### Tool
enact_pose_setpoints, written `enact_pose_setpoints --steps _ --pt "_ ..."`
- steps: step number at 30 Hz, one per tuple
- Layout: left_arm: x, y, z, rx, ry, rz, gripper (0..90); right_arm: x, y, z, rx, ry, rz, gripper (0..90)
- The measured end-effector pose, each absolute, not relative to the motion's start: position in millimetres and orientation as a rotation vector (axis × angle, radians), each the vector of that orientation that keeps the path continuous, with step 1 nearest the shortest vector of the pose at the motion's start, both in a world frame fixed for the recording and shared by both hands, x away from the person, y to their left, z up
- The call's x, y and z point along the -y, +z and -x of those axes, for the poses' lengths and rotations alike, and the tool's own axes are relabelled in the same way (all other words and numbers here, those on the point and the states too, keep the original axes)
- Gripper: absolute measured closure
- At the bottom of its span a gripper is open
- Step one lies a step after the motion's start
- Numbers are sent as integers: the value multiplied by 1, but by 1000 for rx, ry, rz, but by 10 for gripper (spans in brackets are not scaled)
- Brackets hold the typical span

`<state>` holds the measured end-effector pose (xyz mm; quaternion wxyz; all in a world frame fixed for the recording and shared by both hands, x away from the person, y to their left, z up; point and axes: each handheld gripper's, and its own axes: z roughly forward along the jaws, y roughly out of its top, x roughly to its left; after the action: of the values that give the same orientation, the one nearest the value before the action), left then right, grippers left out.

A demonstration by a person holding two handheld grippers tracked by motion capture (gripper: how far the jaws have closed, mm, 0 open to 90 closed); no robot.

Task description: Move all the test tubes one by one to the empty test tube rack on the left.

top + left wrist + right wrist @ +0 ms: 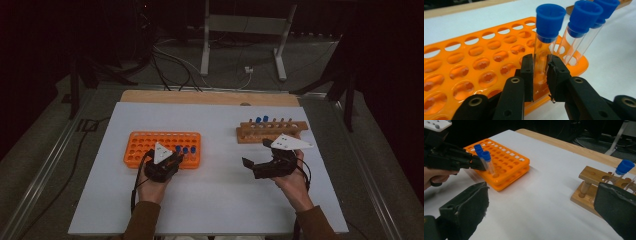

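While the tube's (541, 56) foot is hidden behind its pads, the left gripper (540, 77) clamps it upright in the orange rack (469, 67); the right gripper (541, 212) gapes wide, empty, beside the wooden rack (590, 186).

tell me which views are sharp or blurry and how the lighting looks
High view: dim, dark surroundings, soft detail on the orange rack. Left gripper view: bright, the gripped tube sharp, glossy glare on the rack. Right gripper view: its own near jaws blurred, the wooden rack fairly clear.
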<state>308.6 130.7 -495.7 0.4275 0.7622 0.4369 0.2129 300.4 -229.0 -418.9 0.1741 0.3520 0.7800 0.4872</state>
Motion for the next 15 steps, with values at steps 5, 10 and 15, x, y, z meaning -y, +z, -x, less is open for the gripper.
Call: enact_pose_setpoints --steps 5,10,15 --pt "-136 -493 -308 -1112 502 -1883 640 228 -420 -300 -2221 1385 -997 0" --pt "-146 -488 -305 -1111 447 -1847 561 230 -420 -301 -2219 1405 -1005 0" --pt "-157 -477 -299 -1114 442 -1777 389 233 -419 -302 -2209 1418 -1013 0"
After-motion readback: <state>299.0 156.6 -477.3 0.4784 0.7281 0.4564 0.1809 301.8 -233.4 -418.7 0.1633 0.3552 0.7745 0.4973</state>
